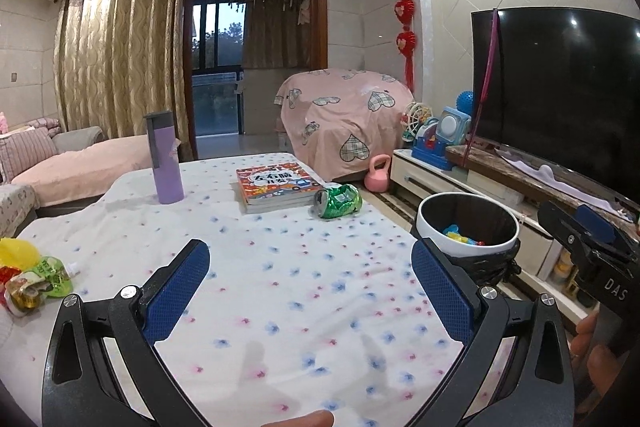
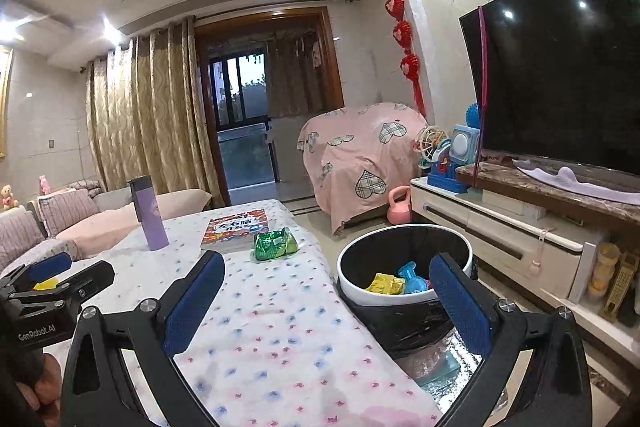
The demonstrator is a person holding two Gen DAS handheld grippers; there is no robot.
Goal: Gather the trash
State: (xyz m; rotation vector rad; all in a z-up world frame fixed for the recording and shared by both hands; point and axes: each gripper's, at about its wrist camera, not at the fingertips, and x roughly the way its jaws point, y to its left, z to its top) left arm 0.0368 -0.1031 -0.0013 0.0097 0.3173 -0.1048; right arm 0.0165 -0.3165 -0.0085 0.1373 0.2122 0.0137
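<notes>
Floral cloth is covering the worktop (image 1: 280, 287), whose right edge is running just beside a white-rimmed trash bin (image 2: 404, 267) lined with a black bag and standing on the floor. Between the worktop and the TV cabinet (image 2: 500, 227) only a narrow strip of floor is showing, most of it taken by the bin. The middle of the cloth is lying bare and open.

Farther back, a purple bottle (image 1: 164, 159) is standing upright, and a stack of books (image 1: 276, 187) is lying near the far edge, with a crushed green can (image 1: 338, 201) touching or almost touching its right side. Some wrappers (image 1: 36, 275) are bunching at the worktop's left edge; what they are exactly is hard to tell. Yellow and blue scraps are already sitting inside the bin.

The left gripper (image 1: 308, 291) is hovering wide open over the bare cloth, holding nothing, with the can well ahead and slightly right. The right gripper (image 2: 328, 303) is likewise spreading wide and empty, straddling the worktop's edge and the bin's rim, with the can ahead to its left.
</notes>
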